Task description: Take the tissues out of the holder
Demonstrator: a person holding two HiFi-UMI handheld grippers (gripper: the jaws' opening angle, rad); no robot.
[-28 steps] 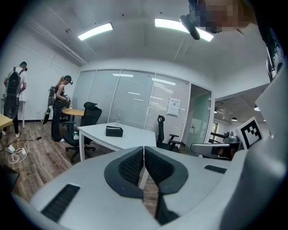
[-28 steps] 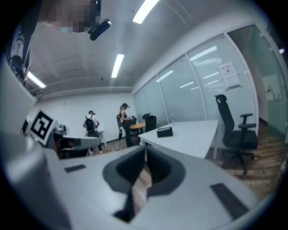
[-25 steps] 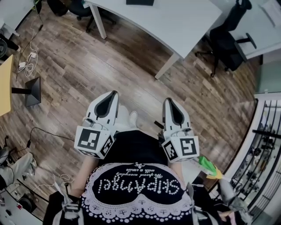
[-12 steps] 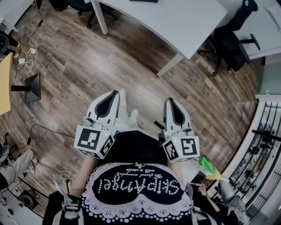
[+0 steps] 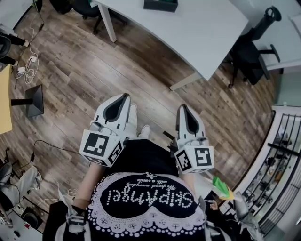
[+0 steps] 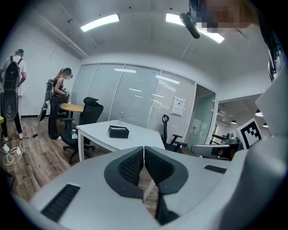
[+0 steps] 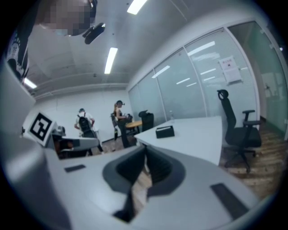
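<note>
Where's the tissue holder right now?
The dark tissue holder sits on the white table, at the head view's top edge near centre, with the black office chair off to its right.

This is an open-plan office. A big white table (image 5: 202,28) stands on a wood-plank floor (image 5: 84,70), with black swivel chairs (image 5: 251,56) on castors beside it. Floor-to-ceiling glass partitions (image 6: 130,96) wall off side rooms, and one stretch (towards the right) has slatted blinds (image 6: 166,119) and a posted notice (image 6: 178,106). Long strip lights (image 6: 100,22) run across the white ceiling. Loose white cables (image 5: 29,63) trail over the floor. People (image 6: 57,103) stand near a further wooden desk (image 6: 74,108).
</note>
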